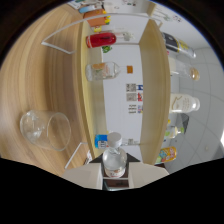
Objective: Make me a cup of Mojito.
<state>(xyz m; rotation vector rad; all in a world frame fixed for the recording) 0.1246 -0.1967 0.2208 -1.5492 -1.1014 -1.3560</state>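
Tongs [116, 176] clamped on a small clear bottle [114, 159], rolled sideways, glass cup [44, 130] well apart.

A small orange carton [169, 153] sits near a wooden shelf board [152, 90]. Paper labels [134, 98] hang on the white wall.

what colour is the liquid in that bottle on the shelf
Red, in the clear glass bottle with red liquid, shown in the gripper view.

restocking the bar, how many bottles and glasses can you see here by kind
Clear bottle held between the gripper fingers: 1
Red bottle on the shelf: 1
Clear bottle on the shelf: 1
Empty glass on the wooden counter: 1
Total: 4, not counting the less clear bottles beyond the far shelf board.
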